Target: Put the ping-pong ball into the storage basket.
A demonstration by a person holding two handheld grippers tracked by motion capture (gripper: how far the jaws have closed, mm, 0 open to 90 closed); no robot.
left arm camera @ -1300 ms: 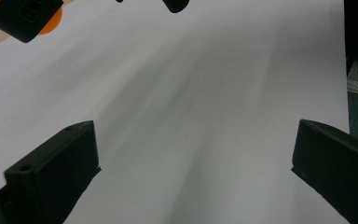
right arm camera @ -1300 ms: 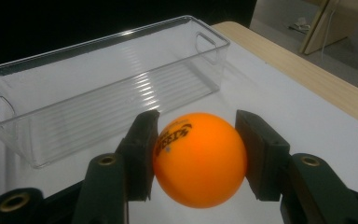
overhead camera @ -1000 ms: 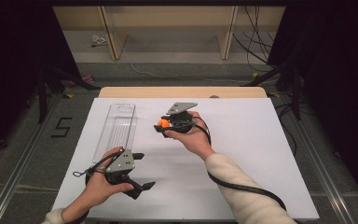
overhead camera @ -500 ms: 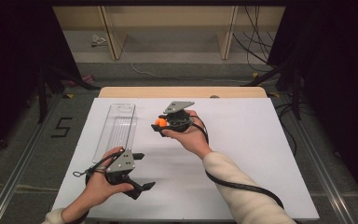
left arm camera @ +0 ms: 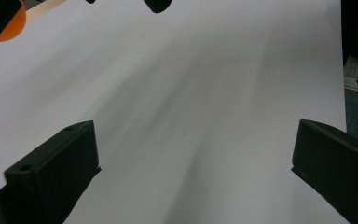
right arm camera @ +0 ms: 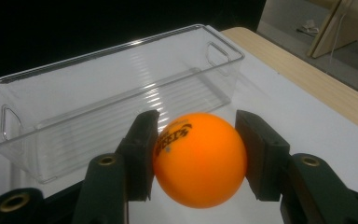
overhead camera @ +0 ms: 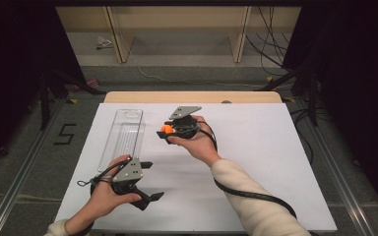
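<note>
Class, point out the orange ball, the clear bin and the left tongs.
orange ball (right arm camera: pixel 200 161), right gripper view, front face.
clear bin (right arm camera: pixel 98 100), right gripper view, long side wall.
left tongs (left arm camera: pixel 193 161), left gripper view, midway between tips.

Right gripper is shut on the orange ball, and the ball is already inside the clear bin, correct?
Not quite. The right gripper is shut on the orange ball, but the ball is outside the clear bin, in front of its long wall. The right gripper view shows it.
</note>
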